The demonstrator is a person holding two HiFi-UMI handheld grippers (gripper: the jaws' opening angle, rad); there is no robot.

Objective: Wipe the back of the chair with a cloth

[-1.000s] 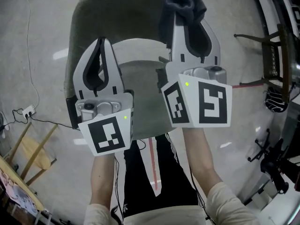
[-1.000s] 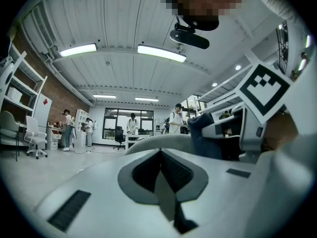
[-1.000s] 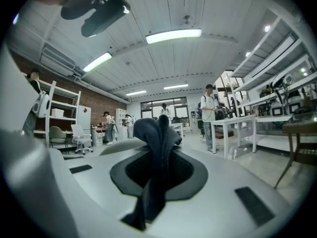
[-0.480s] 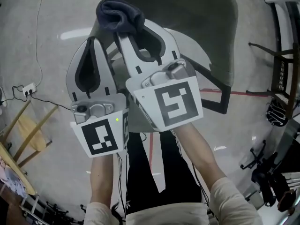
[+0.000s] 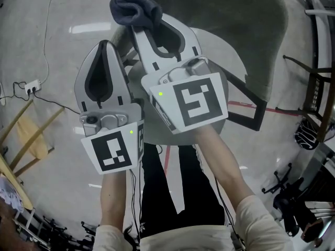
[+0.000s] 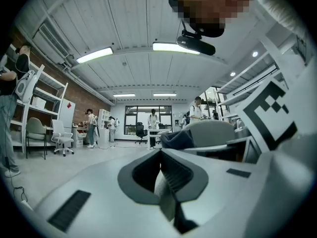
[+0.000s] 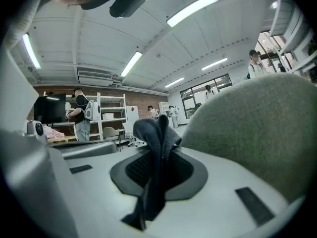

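Dark blue cloth was pinched between the right gripper's 2 jaws, close beside the edge of the grey-green chair back, left gripper hung just alongside, jaws pressed together, empty.

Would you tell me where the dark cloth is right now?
In the head view the dark cloth sits upper left of centre, pinched in the jaws of the right gripper, beside the left edge of the grey chair back.
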